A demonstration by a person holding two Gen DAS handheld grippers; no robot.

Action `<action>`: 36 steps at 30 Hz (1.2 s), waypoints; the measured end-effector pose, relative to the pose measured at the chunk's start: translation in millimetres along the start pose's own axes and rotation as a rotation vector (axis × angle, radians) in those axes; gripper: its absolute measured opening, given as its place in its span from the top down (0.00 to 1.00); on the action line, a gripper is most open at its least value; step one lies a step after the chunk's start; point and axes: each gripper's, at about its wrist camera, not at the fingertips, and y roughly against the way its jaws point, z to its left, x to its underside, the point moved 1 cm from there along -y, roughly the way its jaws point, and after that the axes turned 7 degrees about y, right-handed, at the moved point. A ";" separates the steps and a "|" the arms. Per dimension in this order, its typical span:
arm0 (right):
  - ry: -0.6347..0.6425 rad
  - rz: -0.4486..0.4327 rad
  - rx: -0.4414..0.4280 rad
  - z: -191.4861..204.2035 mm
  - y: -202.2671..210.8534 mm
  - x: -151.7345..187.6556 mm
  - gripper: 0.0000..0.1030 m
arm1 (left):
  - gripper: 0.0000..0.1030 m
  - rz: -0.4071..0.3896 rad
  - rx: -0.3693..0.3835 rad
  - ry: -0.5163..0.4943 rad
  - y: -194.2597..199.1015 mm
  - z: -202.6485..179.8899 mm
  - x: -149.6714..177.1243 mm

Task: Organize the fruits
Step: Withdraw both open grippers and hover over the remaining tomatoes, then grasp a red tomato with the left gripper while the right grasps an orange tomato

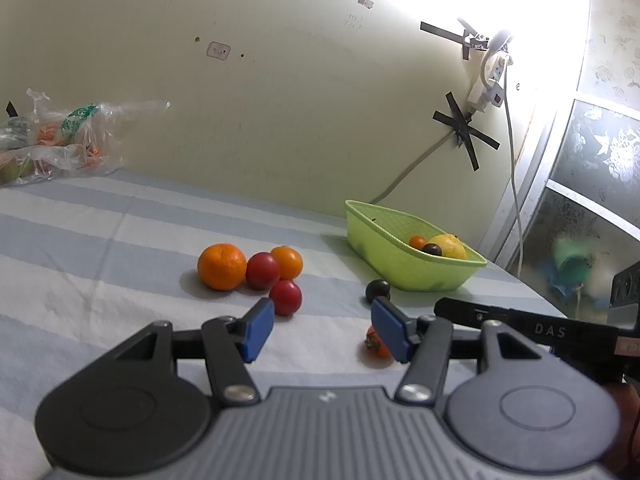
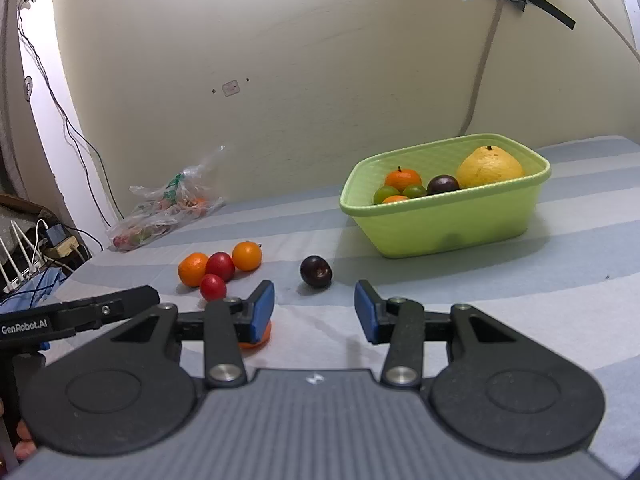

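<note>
Some fruit has already been put away and some is left on the striped blue-and-white cloth, so the sorting is judged to be partly done. No fruit is held right now.

At the far left, by the wall, a crinkly clear plastic bag with small things inside can be seen. Next, a little group is found touching one another: a big bumpy round orange, two smooth shiny red round fruits, and a smaller smooth orange fruit.

The left gripper is held low over the cloth. Its blue flat pads are partly open, and nothing is between them. A small orange fruit with a dark leafy top lies just beside its right pad, partly hidden.

The right gripper is also partly open and empty. Just past its pads, a dark purple round plum sits alone.

At the right, the light green plastic basket with soft rounded corners holds a big yellow bumpy pear-shaped fruit, a dark plum, orange fruits and small green ones.

Next, the loose plum would likely be picked. The pads must be brought round it, closed gently because it can roll, and it must be lifted over the basket rim.
</note>
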 end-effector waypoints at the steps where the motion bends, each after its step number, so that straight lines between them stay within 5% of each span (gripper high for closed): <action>1: 0.002 0.001 -0.003 0.2 -0.5 -0.2 0.54 | 0.46 0.002 0.000 0.002 -0.2 0.2 -0.2; 14: 0.129 0.068 -0.078 19.8 -11.2 -1.1 0.54 | 0.46 0.111 0.020 0.129 -23.9 28.8 -23.3; 24: 0.255 0.184 -0.123 42.7 -35.1 0.1 0.54 | 0.47 0.211 -0.049 0.054 -72.5 22.5 -33.1; 28: 0.291 0.196 -0.107 46.8 -38.6 0.8 0.55 | 0.68 0.215 -0.052 0.022 -76.9 16.9 -29.8; 29: 0.299 0.196 -0.100 47.7 -38.4 1.2 0.62 | 0.74 0.217 -0.055 0.014 -76.6 16.6 -29.1; 31: 0.311 0.192 -0.088 48.4 -38.2 1.2 0.69 | 0.75 0.224 -0.053 0.010 -73.2 14.4 -27.1; 36: 0.317 0.145 -0.083 45.2 -29.0 -1.3 0.70 | 0.75 0.236 0.011 0.022 -63.2 -1.8 -27.0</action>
